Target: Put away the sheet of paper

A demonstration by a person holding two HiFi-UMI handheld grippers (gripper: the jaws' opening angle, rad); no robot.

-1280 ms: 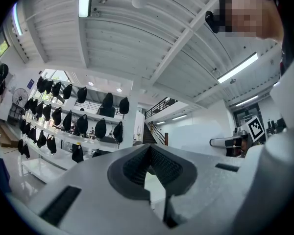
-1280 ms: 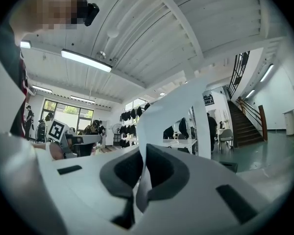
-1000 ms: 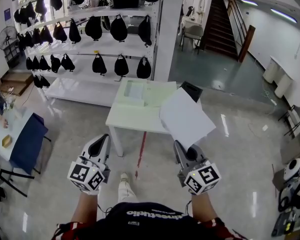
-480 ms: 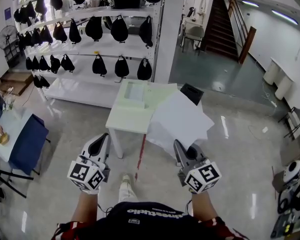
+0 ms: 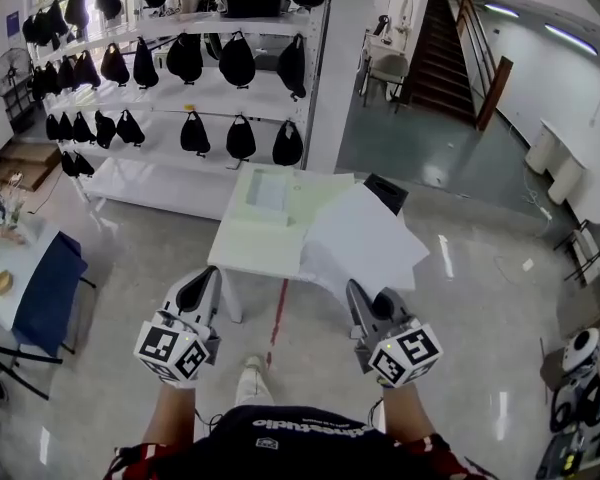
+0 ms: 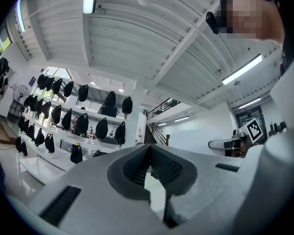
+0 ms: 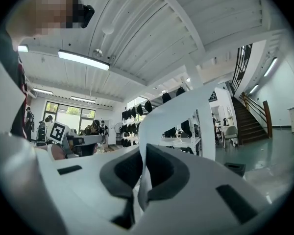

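A: Against the view a second back, the large white sheet of paper (image 5: pixel 368 238) has swung leftward. It stood clear to the right of the pale green rectangular table (image 5: pixel 242 240), and now its left part covers the table's right end at frame centre. The blue-covered side table (image 5: pixel 35 288) has slid toward the left edge, so we read ourselves as walking up.

B: Both grippers sit where they did, low in the frame. The right gripper (image 5: pixel 356 291) has its jaws pressed together on the sheet's near lower edge — its own view shows the paper running up from between the dark pads.

A: It is held by that one edge only, which is why the sheet stands up and bows instead of lying flat. We judge that the grip suits carrying, not laying down.

B: The left gripper (image 5: pixel 206 278), lower left of centre, has its jaws closed with nothing between them. We take it as idle.

A: So the paper is in the air in front of us, not yet put away. The shallow pale tray (image 5: pixel 270 186) on the tabletop's far side may be where it goes — we can't be sure.

B: The rack of black bags (image 5: pixel 238 138), upper left, seems to have no part in it.
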